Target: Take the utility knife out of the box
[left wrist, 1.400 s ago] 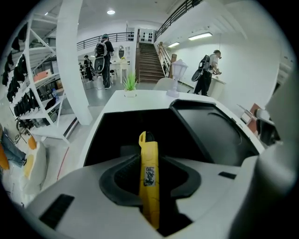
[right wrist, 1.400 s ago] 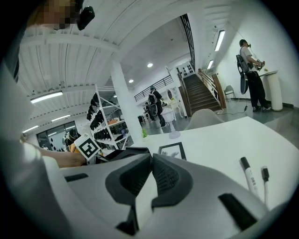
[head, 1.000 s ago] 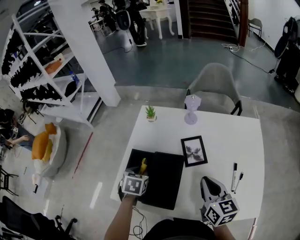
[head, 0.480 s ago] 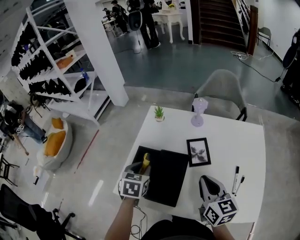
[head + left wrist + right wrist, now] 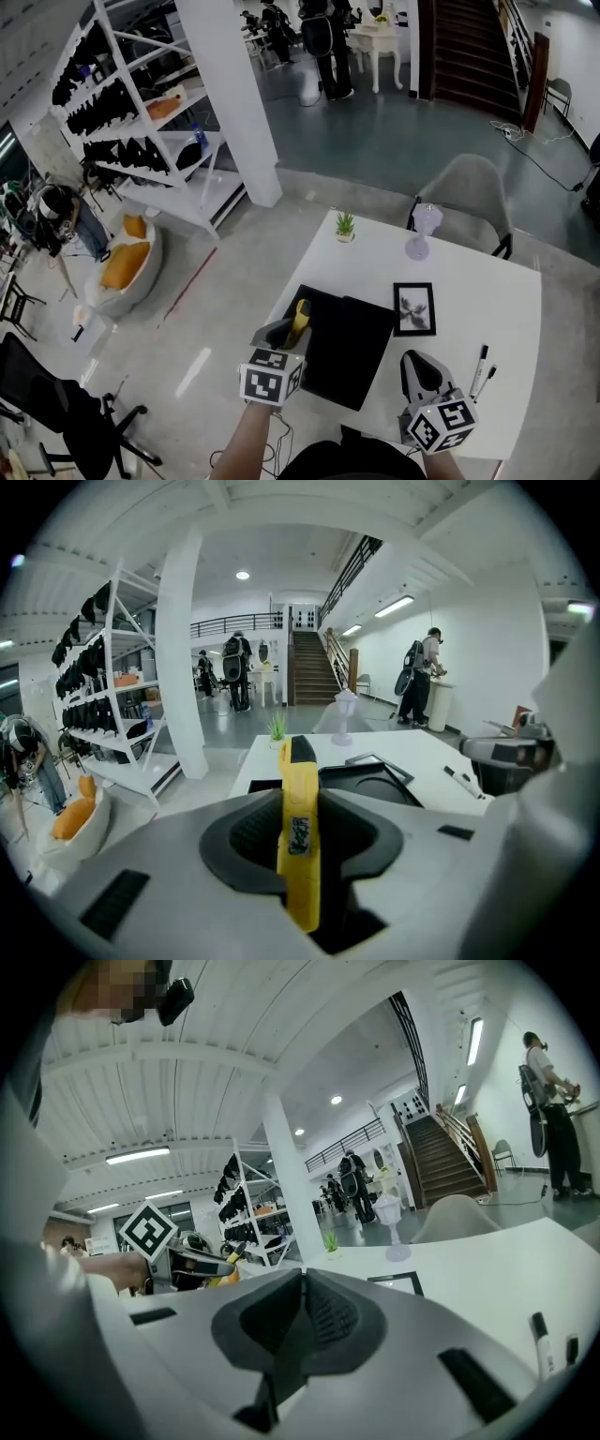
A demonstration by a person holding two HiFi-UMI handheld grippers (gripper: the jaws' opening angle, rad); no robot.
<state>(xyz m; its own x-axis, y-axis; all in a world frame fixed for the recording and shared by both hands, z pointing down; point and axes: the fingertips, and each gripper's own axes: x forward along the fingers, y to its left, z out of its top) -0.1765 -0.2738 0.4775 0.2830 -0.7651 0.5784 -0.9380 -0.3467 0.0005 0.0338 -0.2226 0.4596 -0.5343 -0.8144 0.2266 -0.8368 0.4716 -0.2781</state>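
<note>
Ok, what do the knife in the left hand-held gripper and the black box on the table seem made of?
Utility knife: likely moulded plastic, yellow, smooth with a slight sheen, black at the tip, small printed label stuck on. Black box: matte, flat thin panels with crisp edges, probably card or rigid board; plastic can't be ruled out.

Grey left gripper (image 5: 288, 329) and right gripper (image 5: 419, 360) carry black-and-white marker cubes (image 5: 272, 378).

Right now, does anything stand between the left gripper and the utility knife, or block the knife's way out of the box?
Nothing visible does. The left gripper is shut on the utility knife, which appears raised above the open black box.
</note>
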